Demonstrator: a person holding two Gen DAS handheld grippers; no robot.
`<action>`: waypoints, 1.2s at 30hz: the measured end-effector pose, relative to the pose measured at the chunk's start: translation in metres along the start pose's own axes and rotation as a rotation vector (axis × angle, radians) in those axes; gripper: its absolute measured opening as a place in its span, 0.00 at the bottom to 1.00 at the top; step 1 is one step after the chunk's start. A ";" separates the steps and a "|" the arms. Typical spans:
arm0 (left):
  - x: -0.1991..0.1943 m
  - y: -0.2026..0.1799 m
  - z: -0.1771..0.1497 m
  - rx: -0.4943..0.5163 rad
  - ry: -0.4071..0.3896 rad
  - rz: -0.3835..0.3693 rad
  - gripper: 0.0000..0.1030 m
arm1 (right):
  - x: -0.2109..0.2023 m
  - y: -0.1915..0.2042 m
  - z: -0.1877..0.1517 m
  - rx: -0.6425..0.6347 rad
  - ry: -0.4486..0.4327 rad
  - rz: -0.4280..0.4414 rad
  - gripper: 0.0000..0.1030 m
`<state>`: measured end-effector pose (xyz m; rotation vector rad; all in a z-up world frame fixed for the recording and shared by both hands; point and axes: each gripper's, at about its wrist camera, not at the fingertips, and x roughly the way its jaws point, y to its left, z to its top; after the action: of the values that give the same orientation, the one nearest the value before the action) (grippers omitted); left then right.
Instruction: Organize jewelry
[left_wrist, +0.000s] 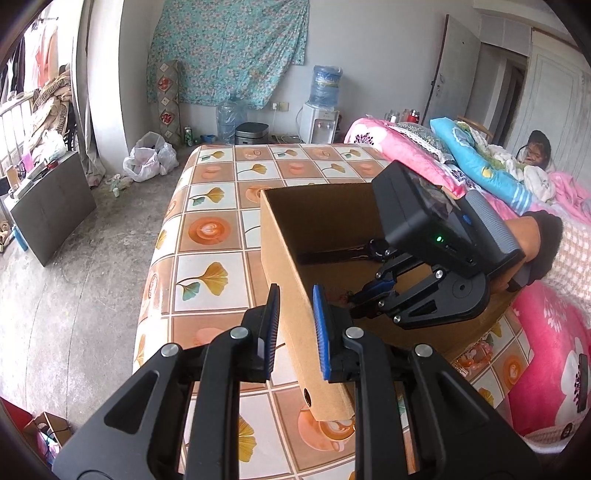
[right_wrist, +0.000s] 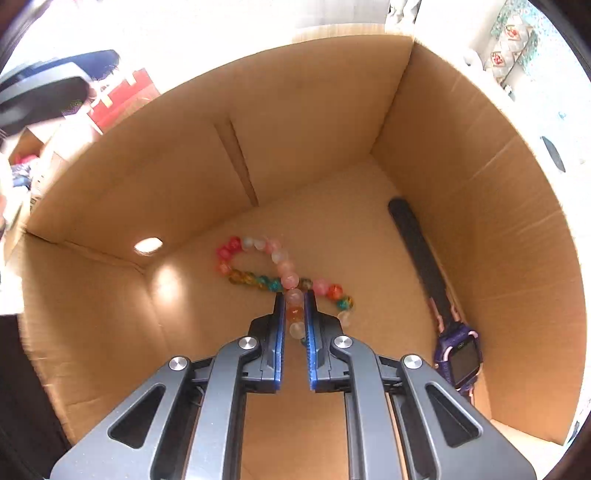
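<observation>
Left tongs (left_wrist: 295, 328) clench the box (left_wrist: 291, 317) wall, steadying it on the surface (left_wrist: 210, 229). Right tongs (right_wrist: 295, 314), inside, grip the beads (right_wrist: 280, 273) beside a watch (right_wrist: 460, 354).

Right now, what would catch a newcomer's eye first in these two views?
The bright beaded bracelet on the cardboard box floor, its near beads pinched in the right gripper. A purple smartwatch lies along the box's right wall. Outside, the left gripper clamps the box's side wall.
</observation>
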<state>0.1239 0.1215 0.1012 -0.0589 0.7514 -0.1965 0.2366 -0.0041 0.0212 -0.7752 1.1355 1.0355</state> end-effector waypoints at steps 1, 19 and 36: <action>0.000 0.000 -0.001 -0.001 0.001 0.000 0.17 | -0.007 -0.002 0.001 -0.001 -0.013 -0.002 0.10; -0.015 -0.004 -0.005 -0.004 -0.033 -0.027 0.17 | -0.020 -0.027 0.024 0.167 -0.139 -0.145 0.11; -0.063 -0.019 -0.058 0.018 -0.100 -0.210 0.58 | -0.148 0.065 -0.098 0.612 -0.675 -0.101 0.48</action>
<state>0.0361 0.1163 0.1032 -0.1298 0.6436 -0.3972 0.1305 -0.1071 0.1382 0.0219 0.7401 0.7126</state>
